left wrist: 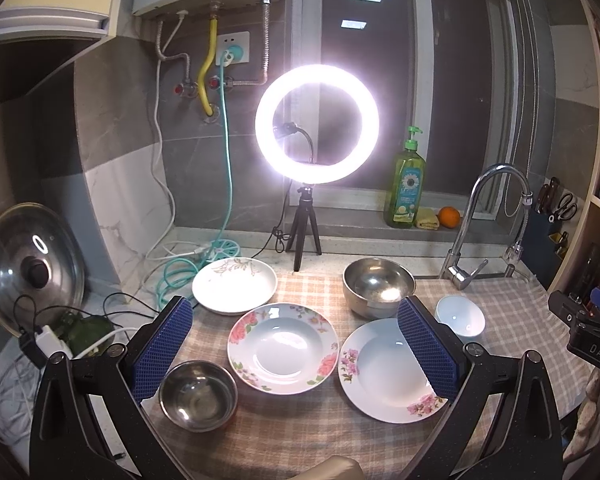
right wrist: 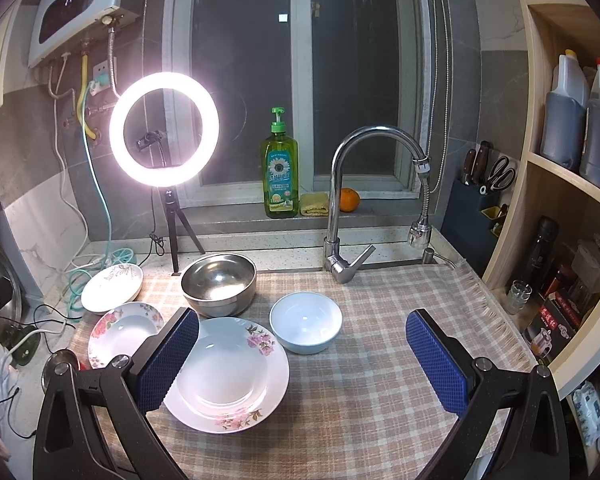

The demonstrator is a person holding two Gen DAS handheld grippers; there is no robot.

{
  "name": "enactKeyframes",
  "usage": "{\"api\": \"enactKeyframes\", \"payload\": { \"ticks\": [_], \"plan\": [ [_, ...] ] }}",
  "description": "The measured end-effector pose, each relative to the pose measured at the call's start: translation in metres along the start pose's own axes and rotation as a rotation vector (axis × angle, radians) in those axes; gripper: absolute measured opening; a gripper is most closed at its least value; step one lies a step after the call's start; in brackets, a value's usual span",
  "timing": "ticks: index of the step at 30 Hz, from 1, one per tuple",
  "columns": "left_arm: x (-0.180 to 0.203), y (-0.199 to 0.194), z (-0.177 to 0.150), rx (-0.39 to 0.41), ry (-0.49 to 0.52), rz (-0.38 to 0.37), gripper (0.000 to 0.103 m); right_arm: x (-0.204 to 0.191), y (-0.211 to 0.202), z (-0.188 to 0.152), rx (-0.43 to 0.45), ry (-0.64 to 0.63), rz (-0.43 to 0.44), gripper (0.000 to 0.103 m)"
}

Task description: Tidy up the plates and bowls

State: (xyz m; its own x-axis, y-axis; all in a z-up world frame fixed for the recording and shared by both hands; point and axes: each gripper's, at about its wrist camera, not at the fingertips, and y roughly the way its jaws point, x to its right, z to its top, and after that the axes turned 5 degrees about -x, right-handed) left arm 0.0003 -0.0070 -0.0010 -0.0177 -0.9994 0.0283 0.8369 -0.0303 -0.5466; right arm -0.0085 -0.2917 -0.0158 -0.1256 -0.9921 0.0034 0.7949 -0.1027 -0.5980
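Nearest the left wrist camera, the left gripper (left wrist: 296,344) hangs above the checked beige cloth (left wrist: 300,432) with its blue-padded fingers (left wrist: 162,346) spread wide and holding nothing; the right gripper (right wrist: 302,360) hovers likewise, fingers (right wrist: 436,360) spread apart over a bare stretch of the cloth. Just below the left gripper's left finger sits a small stainless steel bowl (left wrist: 198,394), and beside it, between the fingers, lies a white deep plate with red roses on the rim (left wrist: 283,349). To the right of that lies a white deep plate with pink blossoms (left wrist: 384,372), partly hidden behind the right-hand finger in the left view and behind the left-hand finger in the right view. Just beyond it stands a pale blue ceramic bowl (right wrist: 306,322), apart from the plate's rim. Farther back are a large stainless steel bowl (left wrist: 378,286) and, to its left at the cloth's edge, a white shallow dish with a brown leaf pattern (left wrist: 234,285). Behind the dishes a lit ring light on a black tripod (left wrist: 317,124) stands on the counter, with a chrome tap (right wrist: 340,216) to the right. On the window ledge stand a green bottle of dish soap (right wrist: 279,172), a folded yellow cloth (right wrist: 314,204) and an orange (right wrist: 349,200). At far left a glass pot lid (left wrist: 30,268) leans against the wall amid loose cables.
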Motion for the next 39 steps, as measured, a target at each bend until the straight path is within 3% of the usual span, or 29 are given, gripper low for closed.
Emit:
{"api": "enactKeyframes", "payload": {
  "ticks": [25,39],
  "plan": [
    [0.002,0.003,-0.003,-0.008,0.001,-0.003,0.102,-0.001,0.009,-0.006,-0.015,0.001,0.001,0.102],
    [0.006,0.018,-0.006,-0.055,-0.002,-0.005,0.102,-0.002,0.026,-0.006,-0.061,-0.022,0.006,0.102]
  ]
}}
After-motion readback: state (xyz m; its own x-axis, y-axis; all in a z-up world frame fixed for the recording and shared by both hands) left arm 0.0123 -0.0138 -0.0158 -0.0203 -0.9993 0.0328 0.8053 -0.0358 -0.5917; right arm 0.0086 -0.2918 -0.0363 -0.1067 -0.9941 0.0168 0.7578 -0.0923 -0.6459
